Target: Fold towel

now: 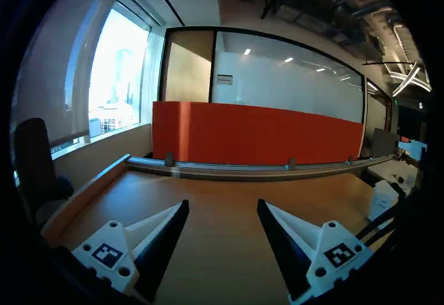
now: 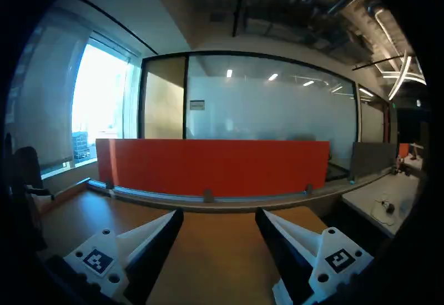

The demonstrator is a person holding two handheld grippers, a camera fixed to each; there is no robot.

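Hovering over one bare wooden worktop (image 1: 222,260), the left claw (image 1: 222,204) holds its two fingers wide apart with nothing between them. Each finger carries one square black-and-white marker. The right claw (image 2: 218,213) is spread the same way, also with two fingers and two markers, and grips nothing. One orange divider screen (image 1: 255,133) stands along the worktop's far edge, with three small brackets at its foot. Behind it is a glass wall, and to the left one bright window (image 1: 116,77). One dark chair (image 1: 33,160) stands near the window. One white desk (image 2: 383,199) lies off to the right. Where the towel lies I cannot tell.
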